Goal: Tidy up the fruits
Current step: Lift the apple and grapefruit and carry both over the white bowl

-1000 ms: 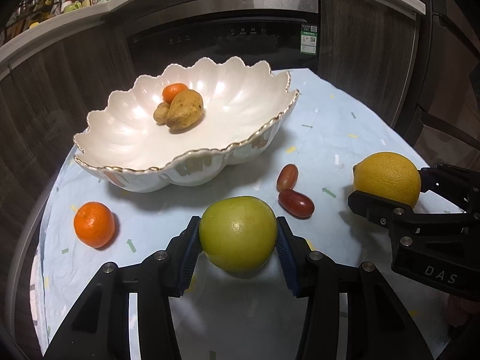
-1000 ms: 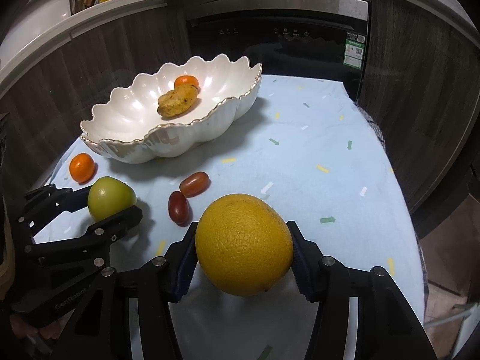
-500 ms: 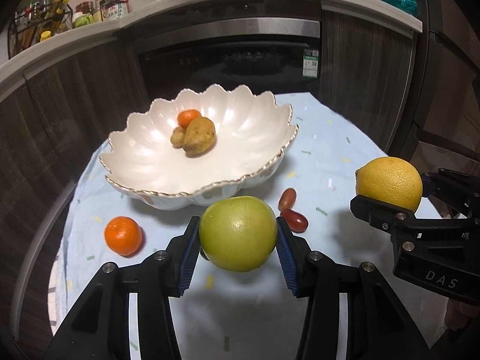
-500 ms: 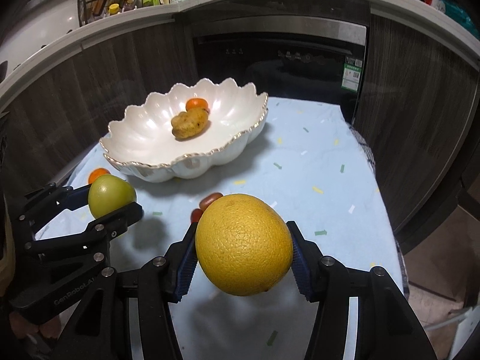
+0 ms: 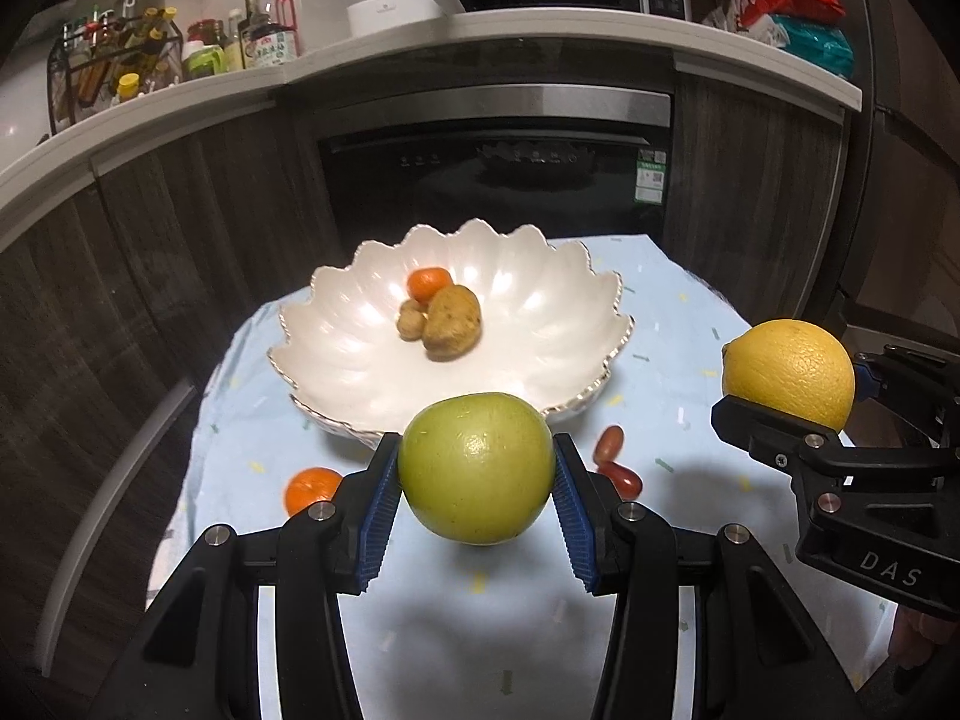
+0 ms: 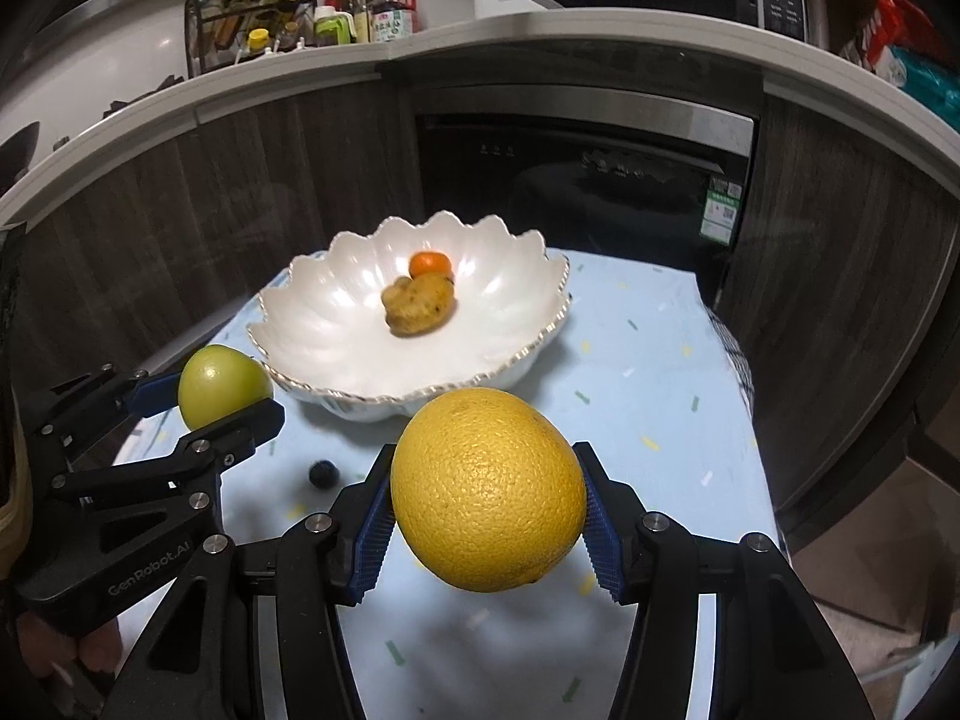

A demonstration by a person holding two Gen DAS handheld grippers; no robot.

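Gripping a green apple [image 5: 477,468] between its blue ribbed pads, the left gripper [image 5: 477,474] holds the fruit clear of the table, with the apple seated squarely between the two fingertips and bulging out above and below them. The right gripper [image 6: 489,495] is likewise clamped on a large yellow citrus fruit [image 6: 487,489], which fills the whole gap between its pads and hangs above the light blue tablecloth [image 6: 648,372]. Seen from the left wrist, the yellow fruit sits off to the right at about the apple's height; seen from the right wrist, the apple sits off to the left. Beyond both grippers stands a white scalloped bowl [image 5: 360,360] with a gold rim, holding a small orange [image 5: 429,283] and a brownish lumpy fruit [image 5: 451,321] that touch each other. On the cloth, between bowl and left gripper, lie a second small orange [image 5: 309,487] and two red grapes [image 5: 617,462]. From the right wrist a small dark round thing [image 6: 324,473] shows on the cloth; what it is cannot be told.
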